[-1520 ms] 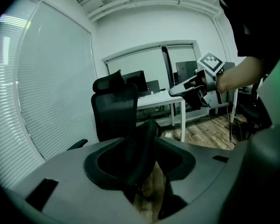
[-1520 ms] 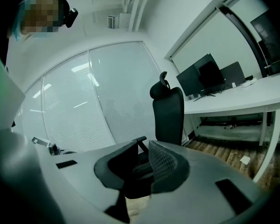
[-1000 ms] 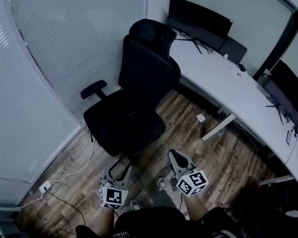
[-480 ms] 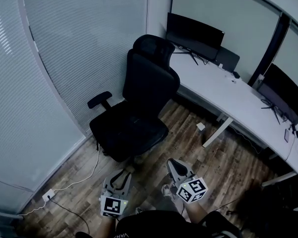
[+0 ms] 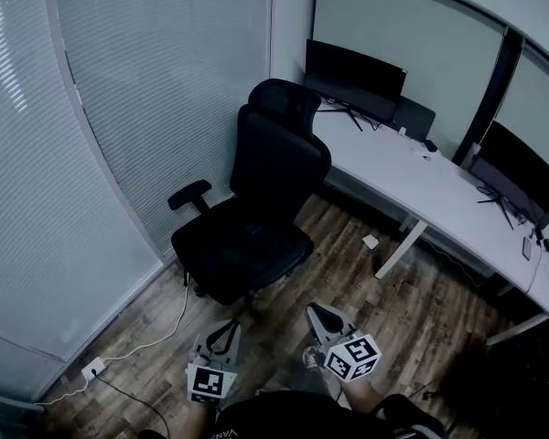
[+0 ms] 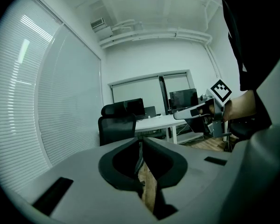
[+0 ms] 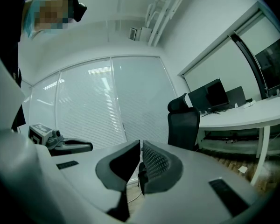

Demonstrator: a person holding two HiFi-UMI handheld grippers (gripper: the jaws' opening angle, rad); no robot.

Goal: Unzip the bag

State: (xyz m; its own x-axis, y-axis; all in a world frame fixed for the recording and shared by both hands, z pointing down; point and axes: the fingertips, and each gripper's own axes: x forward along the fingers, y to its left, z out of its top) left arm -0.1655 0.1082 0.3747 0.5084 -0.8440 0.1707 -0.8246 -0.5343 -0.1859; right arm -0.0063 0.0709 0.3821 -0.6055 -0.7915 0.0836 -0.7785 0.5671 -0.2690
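No bag shows in any view. My left gripper (image 5: 226, 326) is low in the head view, level over the wooden floor. Its jaws have just been closing, and in the left gripper view (image 6: 141, 144) the tips meet with nothing between them. My right gripper (image 5: 315, 311) hangs beside it to the right. In the right gripper view (image 7: 140, 146) its jaws are shut and empty. Each gripper also appears in the other's view: the right gripper (image 6: 178, 115) and the left gripper (image 7: 87, 147). Both point toward a black office chair (image 5: 254, 210).
A long white desk (image 5: 439, 195) curves along the right, carrying two dark monitors (image 5: 352, 79) (image 5: 519, 174). Frosted glass walls with blinds (image 5: 119, 108) close off the left. A white cable and socket (image 5: 93, 367) lie on the floor at the left. A small white scrap (image 5: 371, 241) lies by the desk leg.
The left gripper's jaws have gone from a wide V to shut. Both grippers have slid lower in the head view, and the chair and desk now sit farther off.
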